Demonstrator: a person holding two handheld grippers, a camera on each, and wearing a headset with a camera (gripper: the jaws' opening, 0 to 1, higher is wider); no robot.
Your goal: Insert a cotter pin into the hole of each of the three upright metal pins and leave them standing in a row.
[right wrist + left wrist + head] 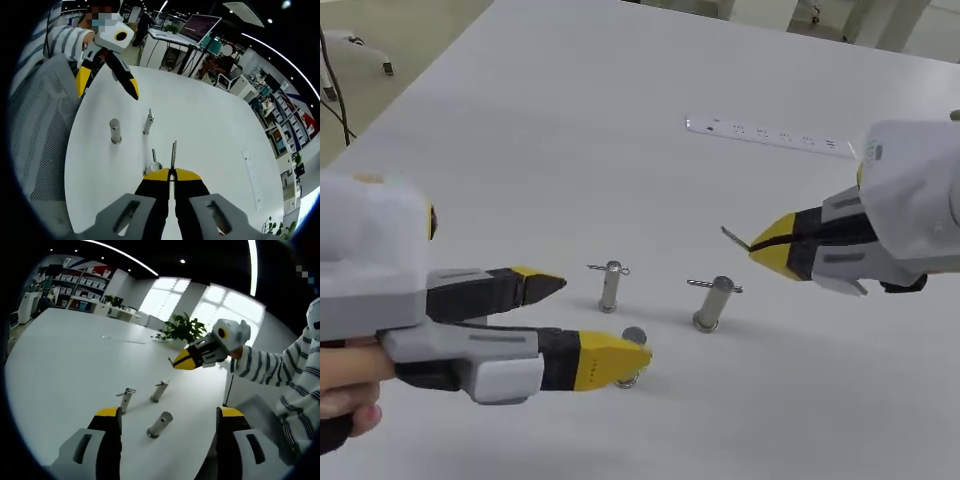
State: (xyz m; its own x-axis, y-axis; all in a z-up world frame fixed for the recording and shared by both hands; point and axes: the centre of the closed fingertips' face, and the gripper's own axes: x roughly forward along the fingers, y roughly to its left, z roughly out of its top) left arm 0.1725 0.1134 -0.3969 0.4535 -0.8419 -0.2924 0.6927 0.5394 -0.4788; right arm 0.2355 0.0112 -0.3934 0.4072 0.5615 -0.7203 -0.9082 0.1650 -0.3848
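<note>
Three upright metal pins stand on the white table [520, 150]. The left pin [610, 287] and the right pin [713, 304] each carry a cotter pin through the top. The near pin [633, 340] is bare and partly hidden behind a jaw of my left gripper [603, 320], which is open with nothing in it. In the left gripper view that bare pin [160, 424] stands just ahead, between the spread jaws. My right gripper [755, 248] hovers above and right of the right pin, shut on a cotter pin [734, 238]; that cotter pin [173, 154] sticks out from its tips.
A white power strip [770, 135] lies further back on the table. Behind the table are a mesh chair [40, 145], desks and shelves. A person's striped sleeve [280, 370] holds the right gripper. Bare table surface surrounds the pins.
</note>
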